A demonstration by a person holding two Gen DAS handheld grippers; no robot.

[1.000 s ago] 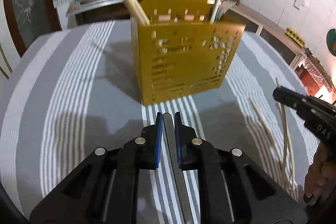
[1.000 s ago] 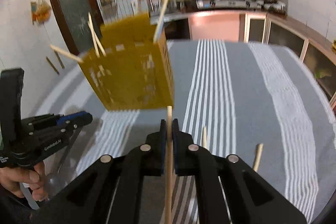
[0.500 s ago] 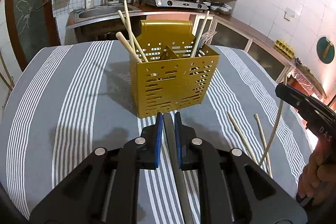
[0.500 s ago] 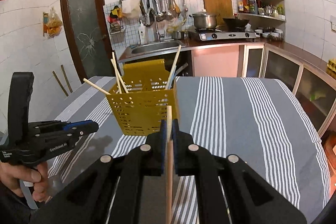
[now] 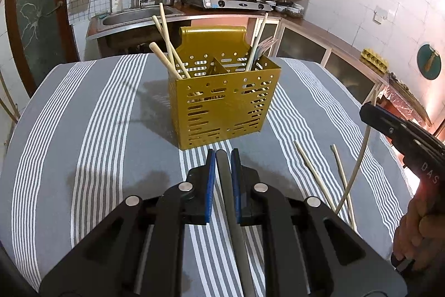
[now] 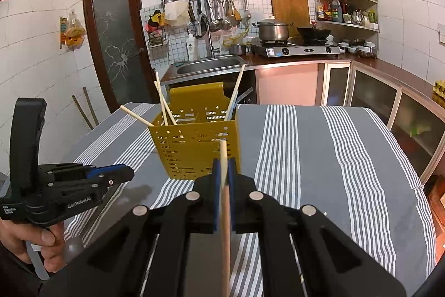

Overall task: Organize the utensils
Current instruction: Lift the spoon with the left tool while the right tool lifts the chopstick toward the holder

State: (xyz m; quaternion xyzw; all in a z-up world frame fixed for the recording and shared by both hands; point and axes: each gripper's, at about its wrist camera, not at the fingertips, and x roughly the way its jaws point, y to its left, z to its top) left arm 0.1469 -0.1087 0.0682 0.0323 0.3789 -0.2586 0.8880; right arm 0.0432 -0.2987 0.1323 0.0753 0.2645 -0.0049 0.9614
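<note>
In the left wrist view, the left gripper (image 5: 221, 157) has its jaws closed on a flat grey utensil (image 5: 235, 213), near the yellow holder (image 5: 222, 107) on the striped bench (image 5: 97, 130). Two chopsticks (image 5: 314, 174) lie to the right. In the right wrist view, the right gripper (image 6: 224, 166) pinches one chopstick (image 6: 224, 199), pointing at the holder.

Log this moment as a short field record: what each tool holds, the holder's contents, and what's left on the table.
left tool: shut on a flat grey metal utensil
right tool: shut on a wooden chopstick, lifted off the table
holder: yellow perforated caddy, upright on striped tablecloth
holder contents: three chopsticks in its left compartment, one chopstick plus dark utensils on the right
loose on table: two chopsticks to the right of the holder
</note>
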